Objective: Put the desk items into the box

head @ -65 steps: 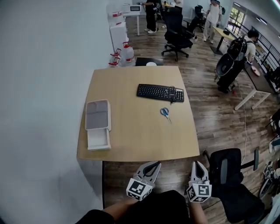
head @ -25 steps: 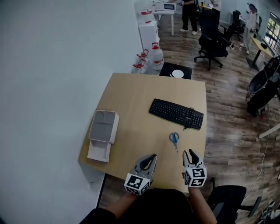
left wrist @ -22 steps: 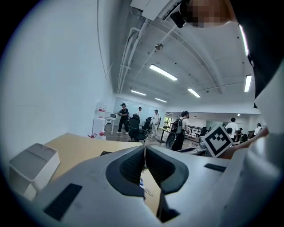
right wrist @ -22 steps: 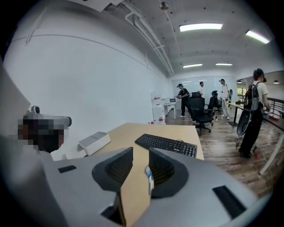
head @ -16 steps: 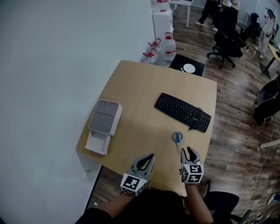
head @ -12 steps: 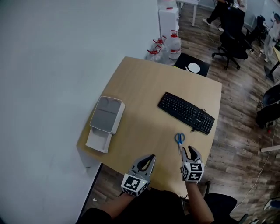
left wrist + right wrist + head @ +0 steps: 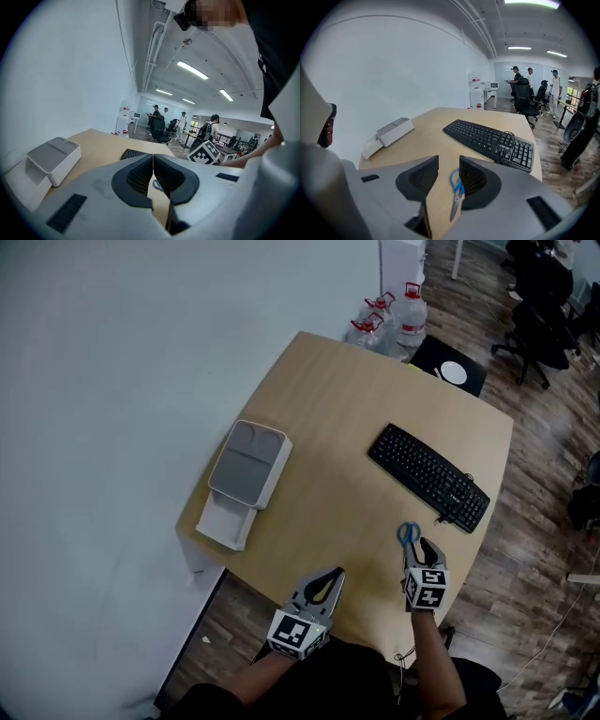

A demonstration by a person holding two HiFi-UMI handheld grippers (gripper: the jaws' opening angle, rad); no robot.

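Hovering at the surface's (image 7: 347,427) near edge, your right gripper (image 7: 449,161) has jaws just been opening, released, scissors (image 7: 456,187) between them; your left gripper (image 7: 153,159) has jaws clenched, empty

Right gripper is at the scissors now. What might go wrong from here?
1. The right gripper's jaws have just been opening; the scissors lie flat on the desk between them, hard by one jaw, so closing may nudge them aside.
2. The grey lid seems to cover most of the box, so a drop-in may be blocked.
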